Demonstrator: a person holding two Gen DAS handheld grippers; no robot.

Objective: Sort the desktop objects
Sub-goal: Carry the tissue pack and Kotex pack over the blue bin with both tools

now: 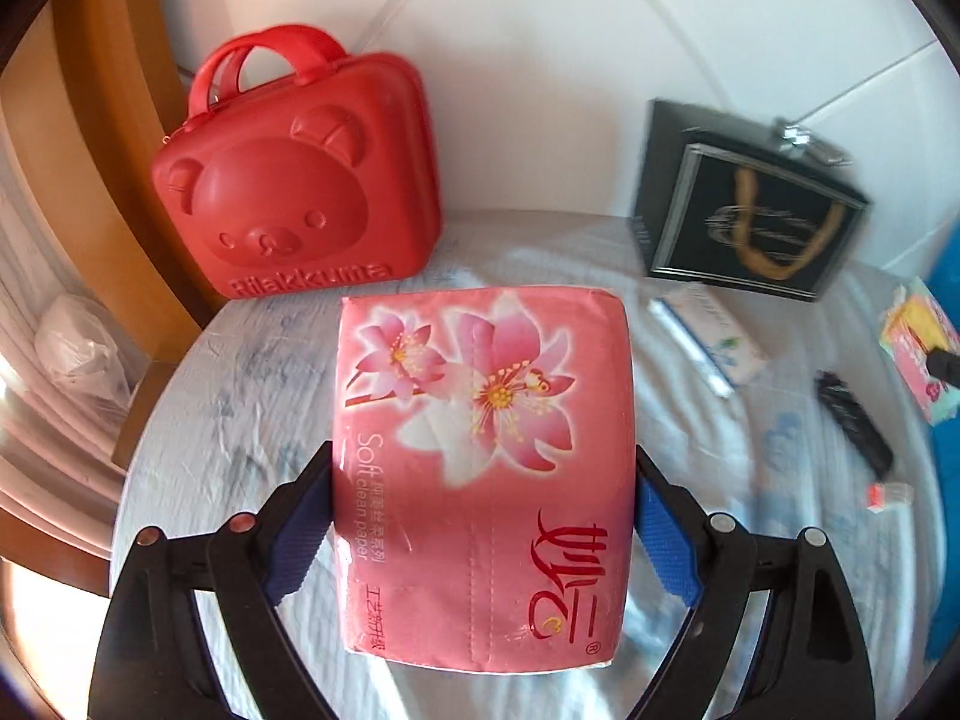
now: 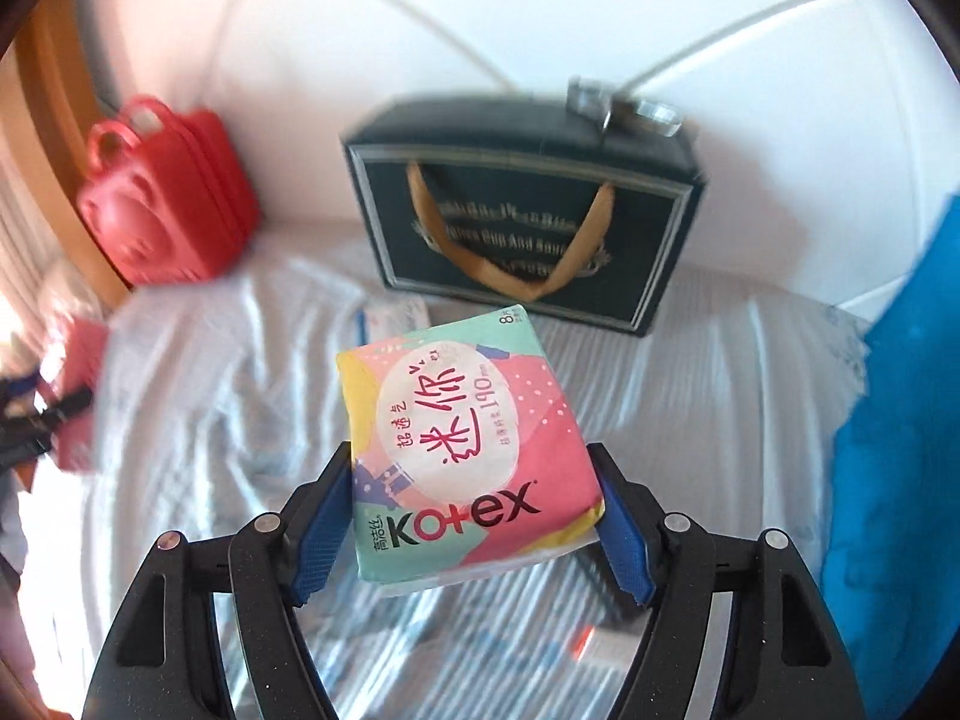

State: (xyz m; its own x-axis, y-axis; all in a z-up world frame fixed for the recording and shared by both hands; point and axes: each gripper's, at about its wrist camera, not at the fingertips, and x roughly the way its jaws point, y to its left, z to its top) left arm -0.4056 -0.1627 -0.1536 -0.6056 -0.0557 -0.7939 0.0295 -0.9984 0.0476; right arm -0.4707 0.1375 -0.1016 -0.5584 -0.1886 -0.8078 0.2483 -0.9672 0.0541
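Blue pads [image 1: 660, 540] of the left gripper [image 1: 480, 534] pinch the near half of a pink tissue pack [image 1: 480, 450], held clear above the table [image 1: 198, 450] with its white, crinkled covering. Far left stands a red bear case [image 1: 294, 192]; far right, a dark gift bag [image 1: 756, 204] with gold handles. A small white packet [image 1: 714, 336] lies just near the bag.

On the other side, the right gripper [image 2: 474, 516] clamps a Kotex pack [image 2: 468, 450] by its near sides, lifted off the cloth. A blue cloth [image 2: 900, 450] fills the right edge.
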